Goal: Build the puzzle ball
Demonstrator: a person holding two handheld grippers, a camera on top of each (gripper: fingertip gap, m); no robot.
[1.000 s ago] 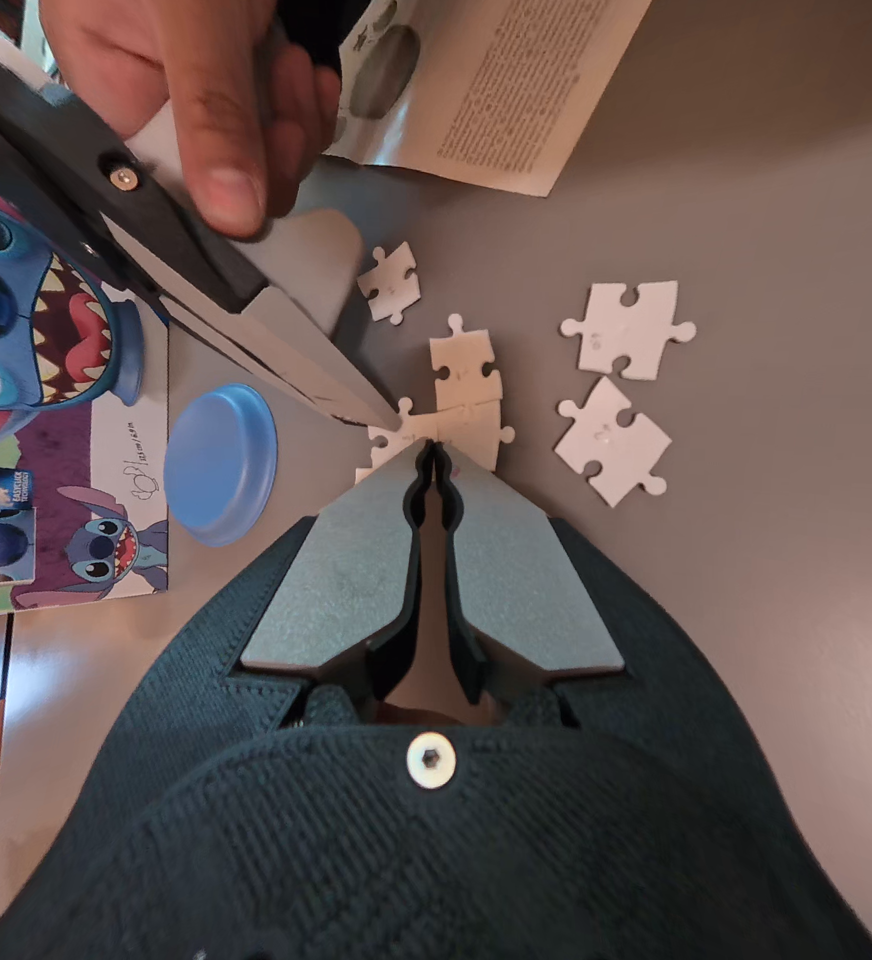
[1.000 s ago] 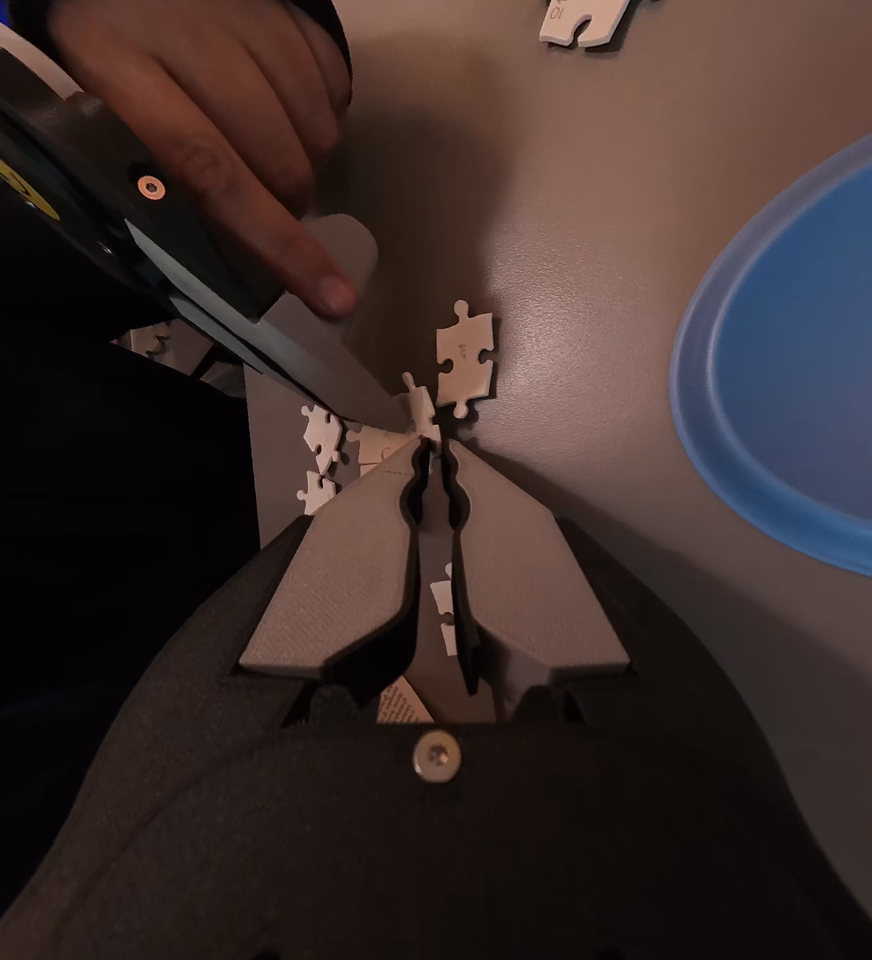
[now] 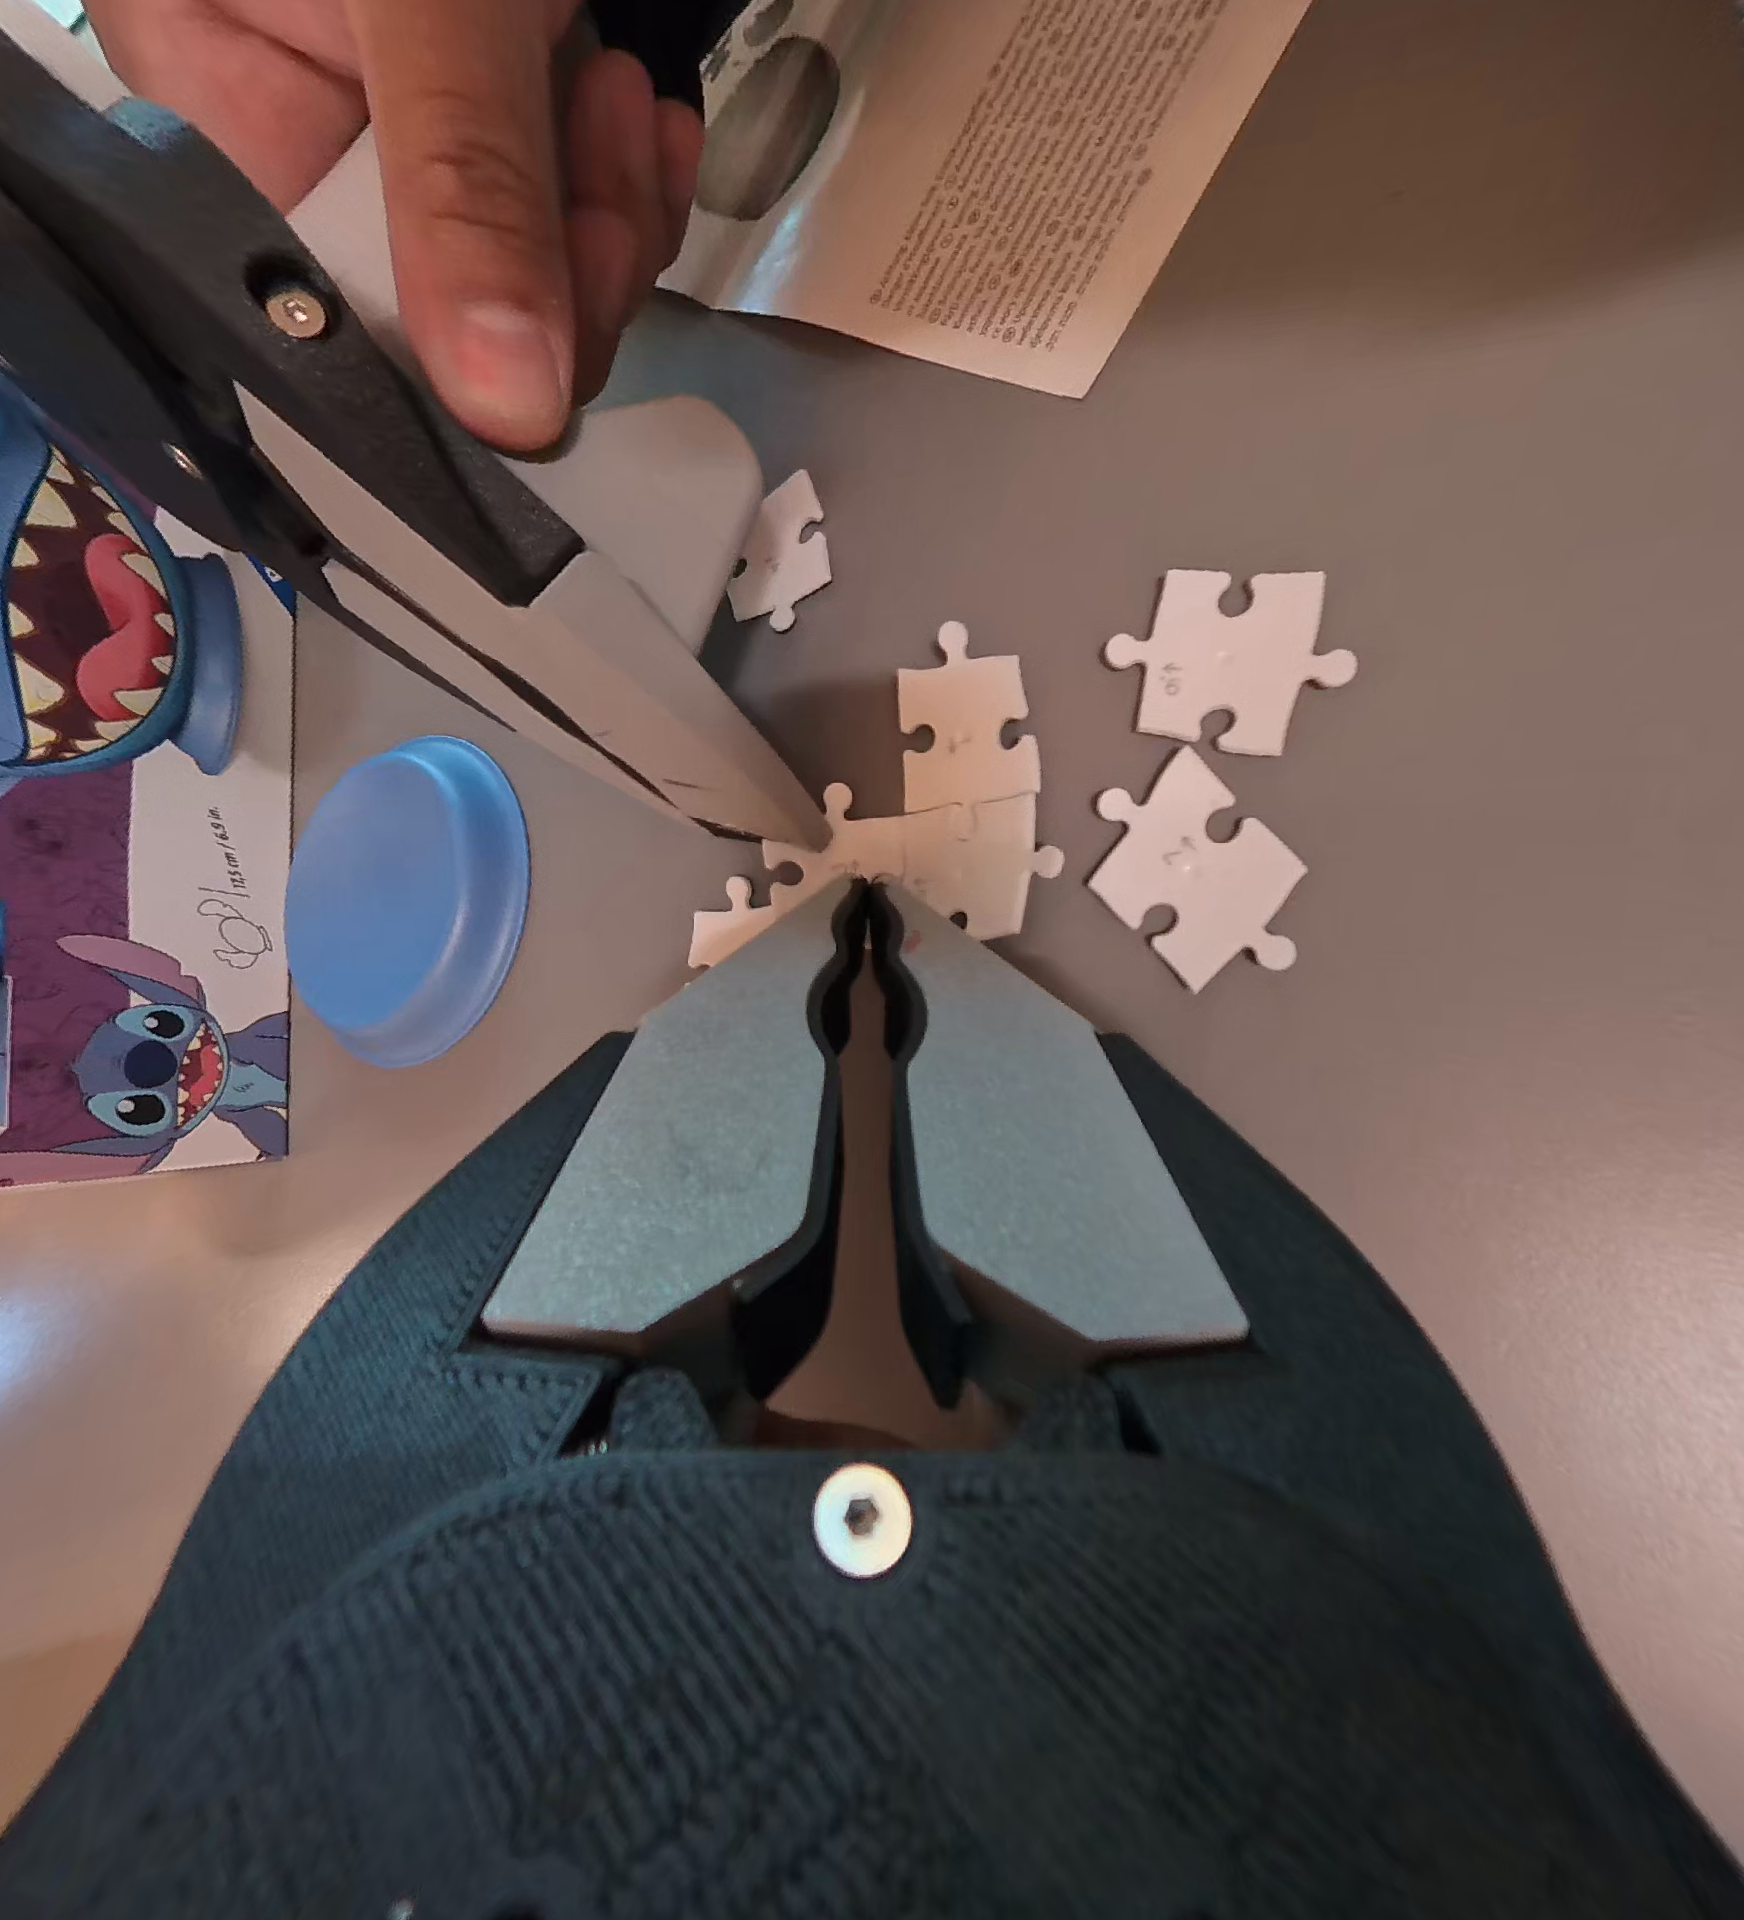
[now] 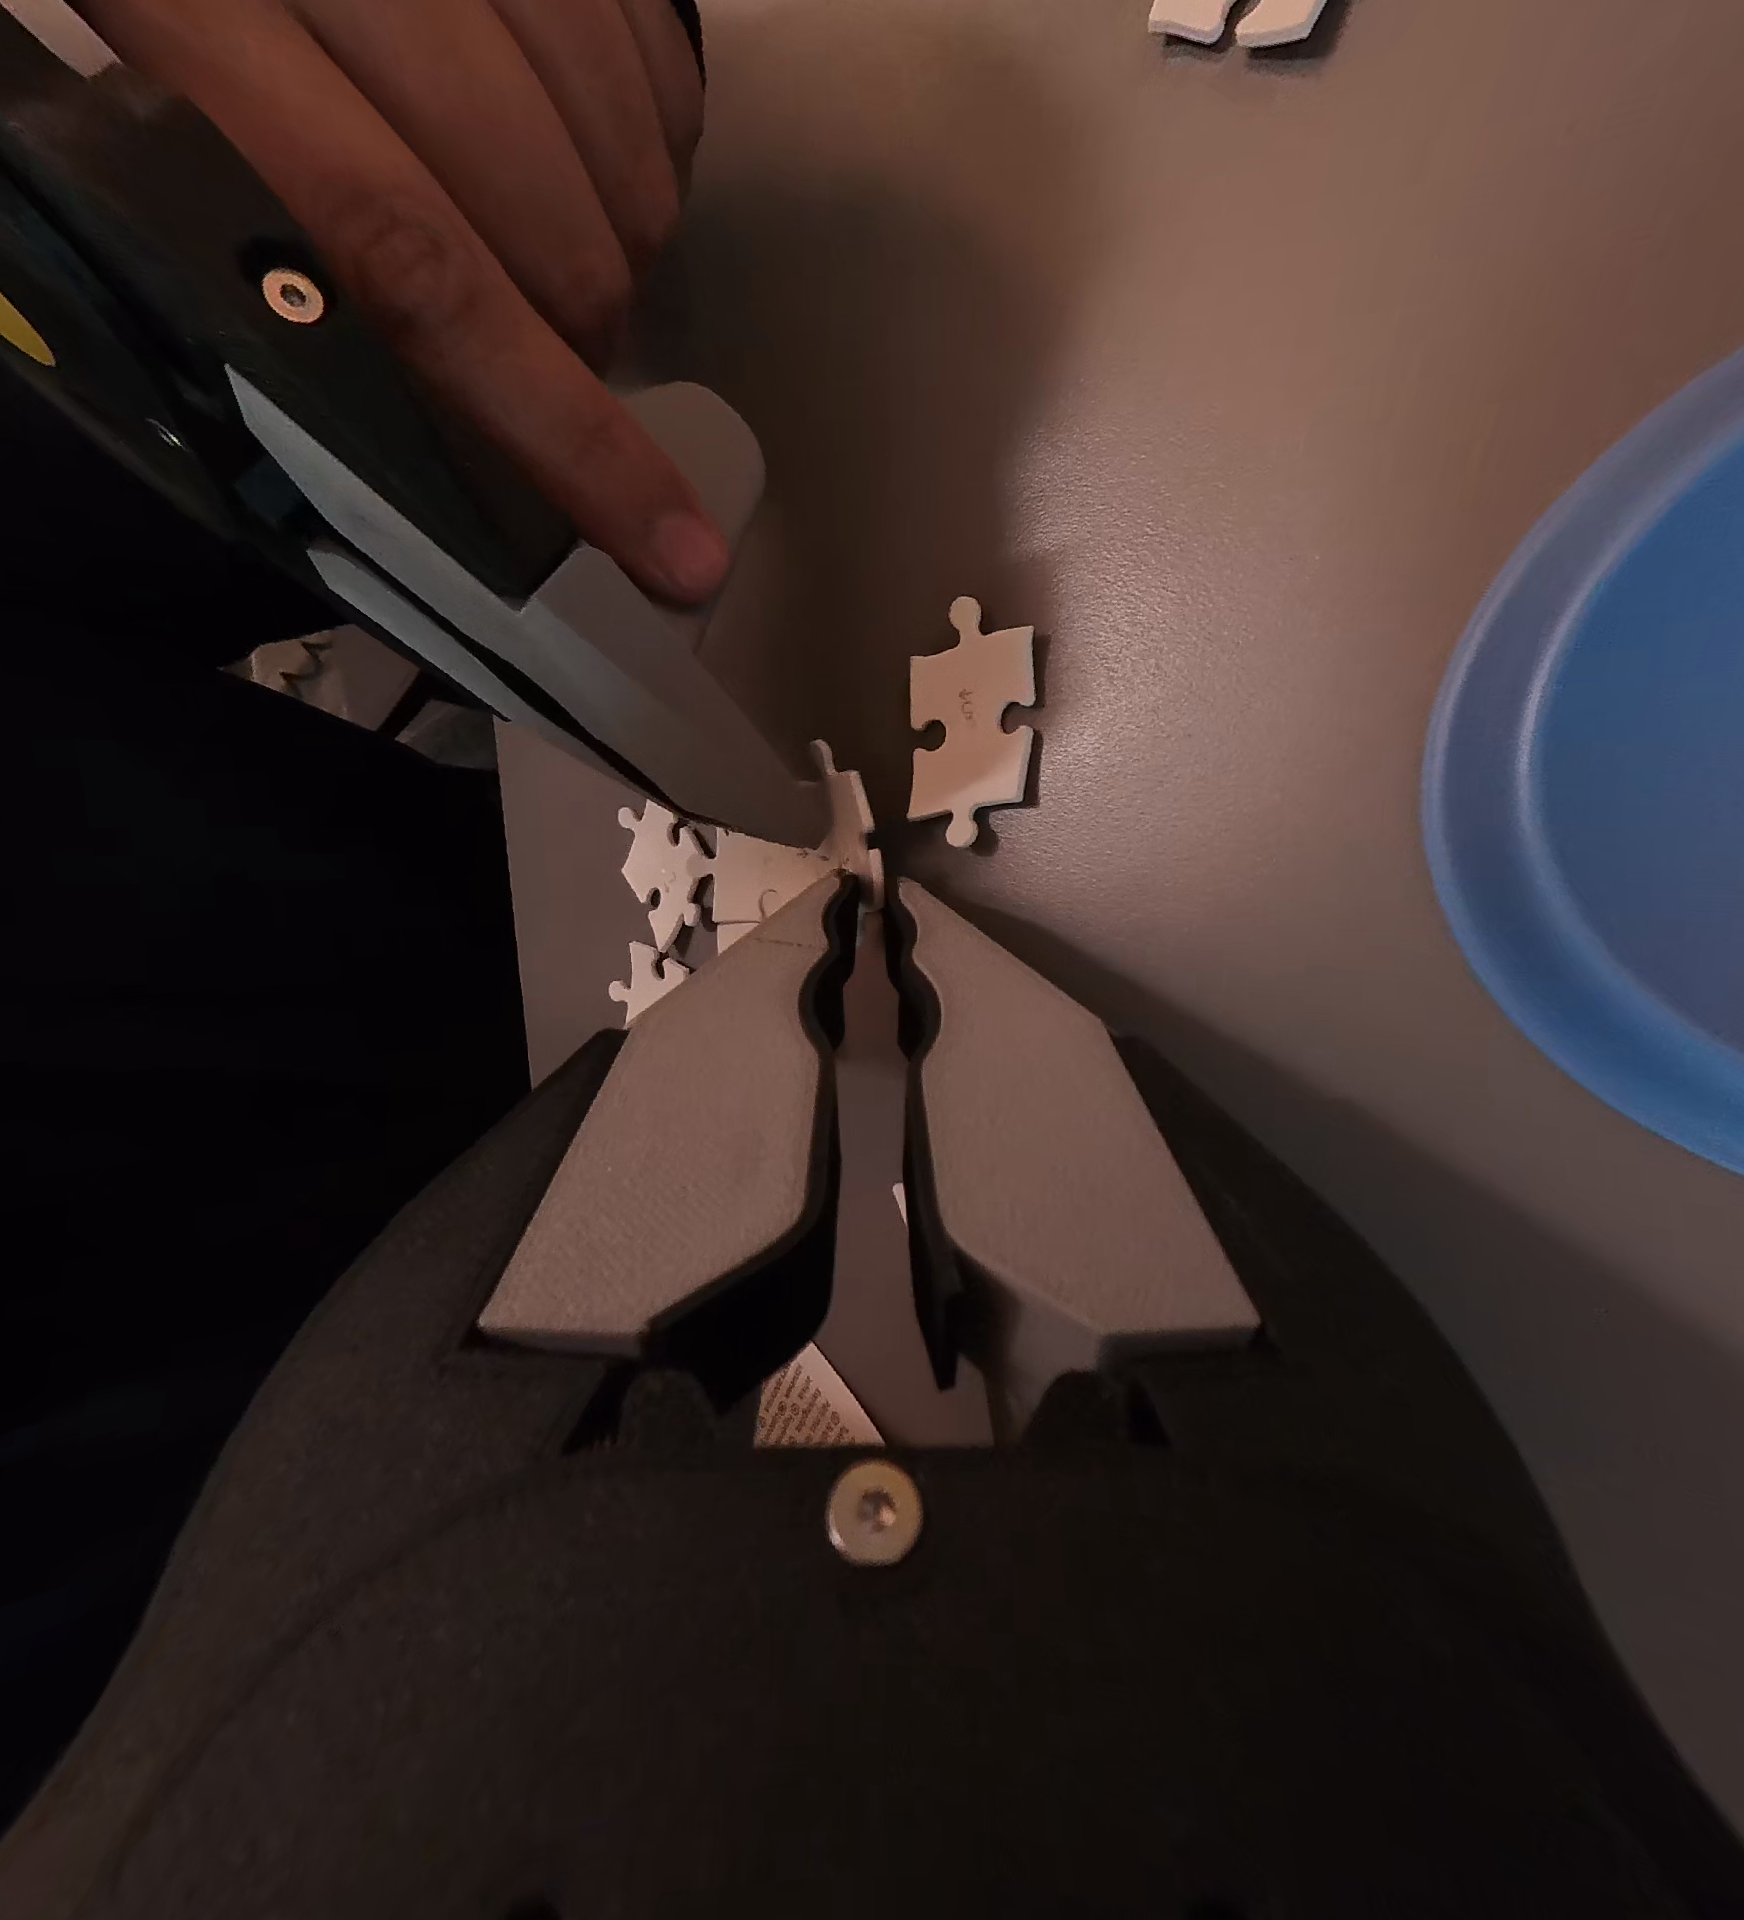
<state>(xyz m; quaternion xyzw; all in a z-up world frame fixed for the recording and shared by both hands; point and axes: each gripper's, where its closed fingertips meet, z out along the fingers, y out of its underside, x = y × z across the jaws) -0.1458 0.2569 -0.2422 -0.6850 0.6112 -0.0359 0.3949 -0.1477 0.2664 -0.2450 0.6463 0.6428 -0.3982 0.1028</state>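
Little has changed since a second ago: both tongs remain pinched together over the same small cluster of white puzzle pieces, only pressed a touch closer, which suggests a joint is being seated rather than a new piece fetched. In the left wrist view the left tongs are closed at the centre of the frame, tips on the joined pieces lying on the grey tabletop; the right tongs come in from the upper left and nip the cluster's edge. In the right wrist view the right tongs are shut on a piece tilted up on edge. Whether the left tongs actually grip a piece or only press on it I cannot tell. Loose pieces wait at centre right, a blue dish and the puzzle box at the left. The ball is barely begun.
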